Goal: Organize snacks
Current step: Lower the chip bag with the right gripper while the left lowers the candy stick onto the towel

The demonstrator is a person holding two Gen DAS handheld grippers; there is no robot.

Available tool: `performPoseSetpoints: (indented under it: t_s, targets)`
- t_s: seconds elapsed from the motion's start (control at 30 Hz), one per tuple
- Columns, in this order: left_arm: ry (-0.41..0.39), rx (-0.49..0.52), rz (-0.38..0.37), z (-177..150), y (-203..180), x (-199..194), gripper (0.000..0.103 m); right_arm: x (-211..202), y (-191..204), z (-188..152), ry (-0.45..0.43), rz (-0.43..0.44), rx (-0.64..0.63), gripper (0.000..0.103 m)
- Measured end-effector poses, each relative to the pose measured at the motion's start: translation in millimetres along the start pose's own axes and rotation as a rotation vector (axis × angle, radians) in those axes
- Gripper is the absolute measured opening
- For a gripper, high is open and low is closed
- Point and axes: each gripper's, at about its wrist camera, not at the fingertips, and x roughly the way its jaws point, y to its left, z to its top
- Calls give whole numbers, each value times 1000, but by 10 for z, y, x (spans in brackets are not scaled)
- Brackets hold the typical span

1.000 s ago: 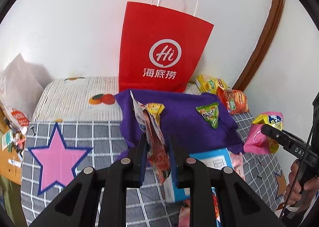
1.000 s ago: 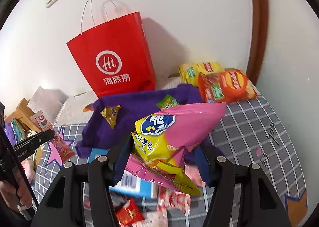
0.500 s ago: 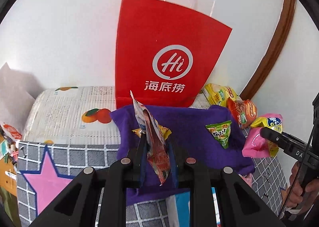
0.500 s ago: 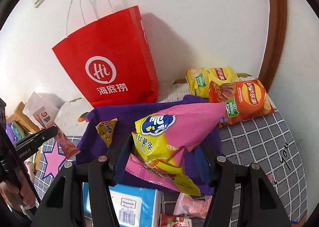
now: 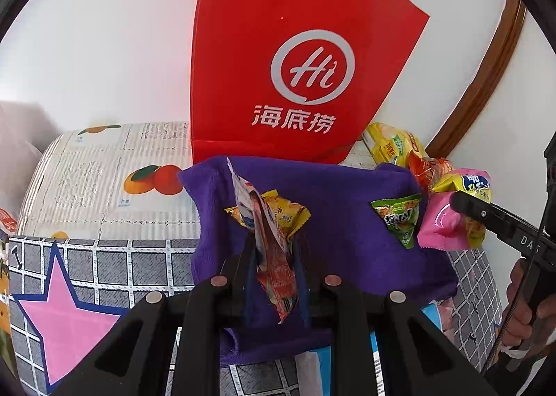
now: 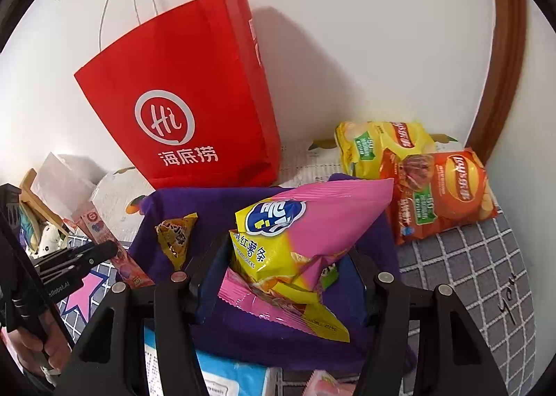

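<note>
Where the left gripper (image 5: 274,257) fingers meet at lower centre of the left wrist view, they are clamped on a slim red-and-white snack sachet (image 5: 269,250), glossy foil, standing on edge; its print is too small to read. Right gripper (image 6: 281,278), lower centre of the right wrist view, is clamped on a puffy pink-and-yellow chip bag (image 6: 299,239) with a blue oval logo, Chinese characters and the words "POTATO STICKS".

Beneath both: purple towel (image 5: 347,222), fuzzy pile, carrying a yellow triangular packet (image 5: 285,213) just behind the sachet and a green triangular packet (image 5: 399,219) toward centre right.

Behind the towel, upper centre: red paper bag (image 6: 194,111), upright against the white wall, white cord handles, white ringed "Hi" logo over "海底捞".

Centre right of the right wrist view: yellow Lay's bag (image 6: 378,146) partly under an orange Lay's bag (image 6: 441,191), both crinkled foil, lying flat.

Grey grid-pattern cloth (image 6: 486,274) with a pink star (image 5: 66,326) at lower left covers the surface.
</note>
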Motion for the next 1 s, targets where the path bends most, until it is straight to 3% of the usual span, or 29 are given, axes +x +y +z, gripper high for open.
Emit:
performPoseSetpoints:
  t_s: [0.27,1.0]
  targets:
    - [14,-19,14,-18,76,83,19,260,-117,-61,67,24,17,60]
    - [31,-26,4,-42,109,167,19,440,-304,-99,115,7,47,60]
